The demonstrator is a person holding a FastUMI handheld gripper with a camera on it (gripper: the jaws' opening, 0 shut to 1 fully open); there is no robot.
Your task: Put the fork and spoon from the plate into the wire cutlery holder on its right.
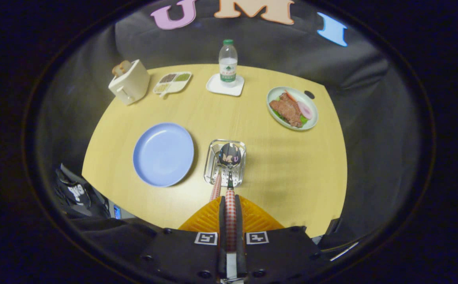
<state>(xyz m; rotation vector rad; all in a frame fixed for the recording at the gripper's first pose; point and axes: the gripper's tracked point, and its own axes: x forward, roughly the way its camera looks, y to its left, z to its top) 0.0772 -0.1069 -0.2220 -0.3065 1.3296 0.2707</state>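
My gripper (230,207) is shut on the checked handle of a spoon (229,154), whose shiny bowl hangs over the wire cutlery holder (213,152) just ahead of the fingers. A second checked handle, the fork (216,188), stands in the holder and leans toward me on the left of the spoon. The blue plate (163,154) lies bare to the left of the holder.
On the round wooden table (284,165), far side: a cream toaster (129,82) with bread, a divided snack tray (172,83), a water bottle (228,65) on a white coaster, and a plate of food (292,107) at the right. A dark bag (77,193) lies below the table's left edge.
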